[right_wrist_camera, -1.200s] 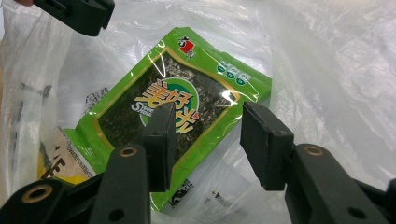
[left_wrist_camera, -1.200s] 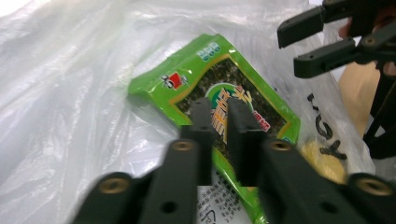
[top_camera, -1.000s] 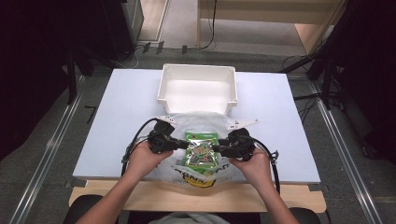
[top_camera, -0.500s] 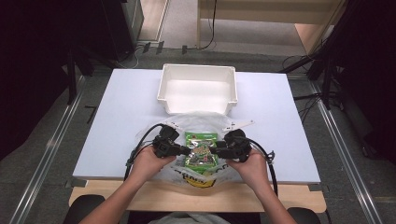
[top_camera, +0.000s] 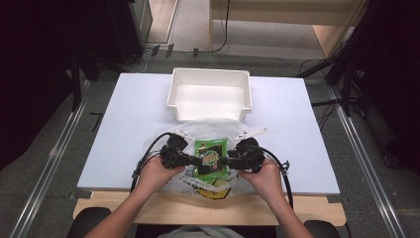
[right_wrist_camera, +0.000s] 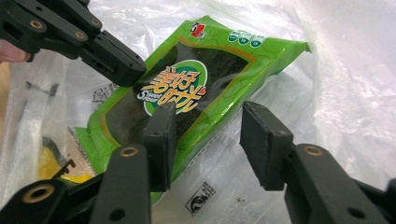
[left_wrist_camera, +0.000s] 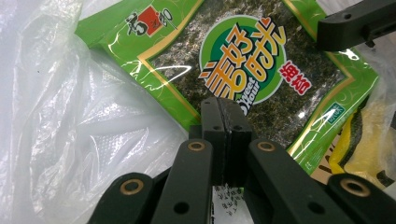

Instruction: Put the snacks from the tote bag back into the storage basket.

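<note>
Currently, notes by item:

Work in hand: a green seaweed snack packet [top_camera: 211, 157] is being handled on or into a clear plastic bag [top_camera: 208, 130] at the near edge of the counter [top_camera: 129, 119].

Packet position: lies flat on the crinkled film of the plastic bag, between the two tongs, label side up; whether it sits inside the bag's mouth or merely on top of the film I cannot tell.

Left tongs [left_wrist_camera: 226, 122]: jaws pressed together; whether a fold of film is caught between them I cannot tell. Tips rest at the packet's edge.

Right tongs [right_wrist_camera: 208, 135]: jaws spread and have just been opening; the packet's corner lies between them, pads not pressing on it. Judged a release.

Done so far: packet brought to the bag and laid down, going by how it lies.

Left to do: probably settling the packet fully in the bag, perhaps closing it; uncertain from these views.

Container 1, plastic bag: holds or carries the green packet; a yellow printed mark [top_camera: 214, 187] shows at its near end, print or item unclear.

Container 2, white bin [top_camera: 210, 94]: stands on the counter beyond the bag, well apart from the tongs, appears empty.
</note>
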Demonstrator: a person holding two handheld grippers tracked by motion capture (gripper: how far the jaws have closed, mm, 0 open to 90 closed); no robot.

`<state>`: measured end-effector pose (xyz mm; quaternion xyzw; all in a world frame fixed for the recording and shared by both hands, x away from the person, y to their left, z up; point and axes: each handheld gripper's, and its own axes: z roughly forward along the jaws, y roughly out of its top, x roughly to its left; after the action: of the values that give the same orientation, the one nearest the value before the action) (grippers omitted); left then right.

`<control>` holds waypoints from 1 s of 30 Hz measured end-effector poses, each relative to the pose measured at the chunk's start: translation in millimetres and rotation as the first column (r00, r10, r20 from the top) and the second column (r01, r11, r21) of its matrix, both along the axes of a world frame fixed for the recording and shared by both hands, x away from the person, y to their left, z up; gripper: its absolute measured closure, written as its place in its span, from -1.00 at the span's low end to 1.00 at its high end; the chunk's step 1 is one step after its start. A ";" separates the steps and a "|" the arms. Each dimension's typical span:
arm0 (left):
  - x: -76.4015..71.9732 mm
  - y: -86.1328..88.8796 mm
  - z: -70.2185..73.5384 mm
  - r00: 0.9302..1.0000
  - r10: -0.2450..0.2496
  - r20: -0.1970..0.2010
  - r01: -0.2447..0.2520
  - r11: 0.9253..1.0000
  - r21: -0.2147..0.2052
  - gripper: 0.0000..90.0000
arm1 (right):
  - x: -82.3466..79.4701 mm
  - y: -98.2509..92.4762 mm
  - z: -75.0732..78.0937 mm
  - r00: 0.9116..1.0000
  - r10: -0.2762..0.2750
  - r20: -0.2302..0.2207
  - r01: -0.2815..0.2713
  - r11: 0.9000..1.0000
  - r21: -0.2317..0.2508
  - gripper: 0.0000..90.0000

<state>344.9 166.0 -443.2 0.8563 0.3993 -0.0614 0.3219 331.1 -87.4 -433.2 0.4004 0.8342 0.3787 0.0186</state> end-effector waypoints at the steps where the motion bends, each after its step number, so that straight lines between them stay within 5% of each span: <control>1: 0.1 0.6 -0.2 1.000 -0.002 -0.002 0.002 1.000 0.000 1.00 | 0.1 0.3 0.1 1.000 0.001 -0.003 -0.001 1.000 0.003 0.22; 14: 2.9 5.2 -4.6 0.999 0.010 -0.038 -0.011 0.999 -0.030 1.00 | 9.5 10.8 -3.6 0.996 0.017 -0.083 -0.012 0.999 0.052 -0.04; 20: 2.5 2.7 -6.0 1.000 0.017 -0.008 -0.017 0.999 -0.030 1.00 | 15.9 19.1 -5.6 0.993 0.022 -0.116 -0.015 0.998 0.065 0.00; 24: 1.5 2.2 -5.4 1.000 0.012 0.016 -0.011 1.000 -0.026 1.00 | 16.3 20.7 -4.1 0.994 0.026 -0.109 -0.019 0.998 0.063 0.14; 30: -1.1 6.1 1.1 0.999 0.016 0.043 -0.013 0.997 -0.077 0.86 | 13.0 16.7 -0.4 0.998 0.024 -0.063 -0.020 0.997 0.073 0.32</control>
<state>343.9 172.1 -442.1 0.8415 0.3956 -0.0556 0.3638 344.2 -70.7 -433.6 0.4035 0.8246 0.3957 -0.0265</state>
